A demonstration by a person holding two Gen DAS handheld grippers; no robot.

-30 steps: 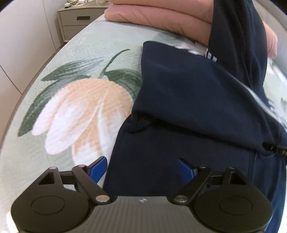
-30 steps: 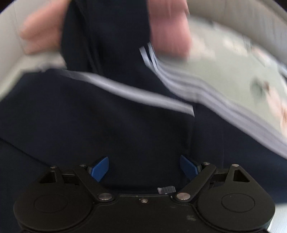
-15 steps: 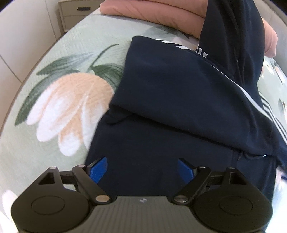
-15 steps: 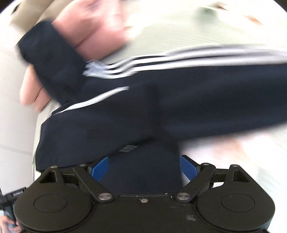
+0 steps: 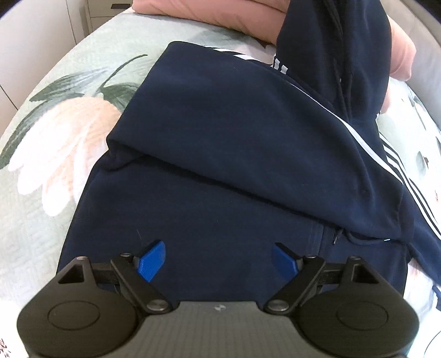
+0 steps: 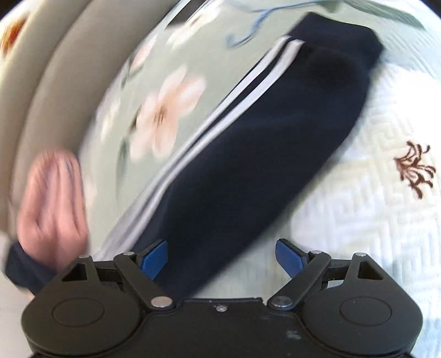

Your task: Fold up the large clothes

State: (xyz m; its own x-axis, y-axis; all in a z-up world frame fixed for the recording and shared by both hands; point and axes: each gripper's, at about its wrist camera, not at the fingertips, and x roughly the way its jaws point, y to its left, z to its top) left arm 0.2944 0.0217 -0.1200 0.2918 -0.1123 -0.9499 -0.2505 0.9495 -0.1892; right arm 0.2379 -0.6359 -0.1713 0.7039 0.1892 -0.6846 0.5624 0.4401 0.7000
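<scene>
Item one: our left gripper, blue pads spread wide and released, grasping nothing, poised over the torso of a navy-blue cotton hooded jacket with white stripes. The jacket lies on a pale-green quilted floral bedspread; one panel is folded diagonally across its body, and a further part of it rises toward 1 o'clock, where drawstrings hang.

Item two: salmon-pink pillows at 12 o'clock, beyond the jacket.

Item three: a beige bedside drawer unit at 11 o'clock, off the bed.

Item four: our right gripper, likewise released with pads apart. The jacket's navy sleeve, edged with white stripes, runs on the bedspread from between its pads toward 1 o'clock, the cuff at the far end. This view is motion-blurred. A pink pillow shows at 9 o'clock.
</scene>
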